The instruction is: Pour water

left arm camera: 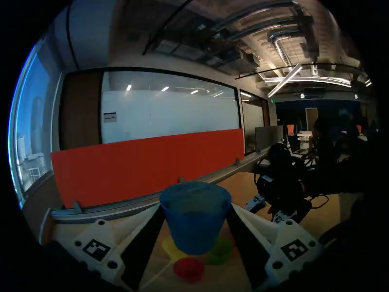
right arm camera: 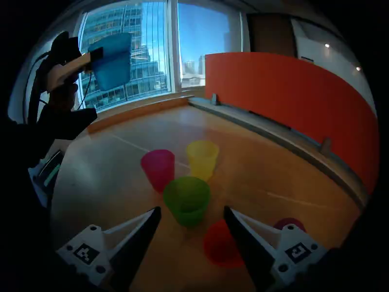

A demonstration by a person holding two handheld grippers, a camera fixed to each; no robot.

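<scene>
**Blue cup held aloft, upright, not yet tipped**

My left gripper [left arm camera: 197, 210] was clenched on the blue cup [left arm camera: 195, 228], one finger pressing each side of its wall. It held the cup well above the table [right arm camera: 112, 165]. I judge that height served to give room for tipping over a receiving cup.

The blue cup stood mouth up with its long axis close to vertical, so no pouring had begun. Whether it held water I could not tell.

My right gripper [right arm camera: 190, 211] was spread and empty, low over the table. The green cup [right arm camera: 187, 197] sat just ahead of its fingertips, in line with the gap. I judge the gripper was placed to steady or take that cup. The red cup [right arm camera: 219, 246] sat beside one finger.

Beyond stood the pink cup [right arm camera: 158, 168] and the yellow cup [right arm camera: 202, 156], near one another but apart. Farther off ran the orange partition [right arm camera: 291, 92] and the window [right arm camera: 146, 48].
</scene>
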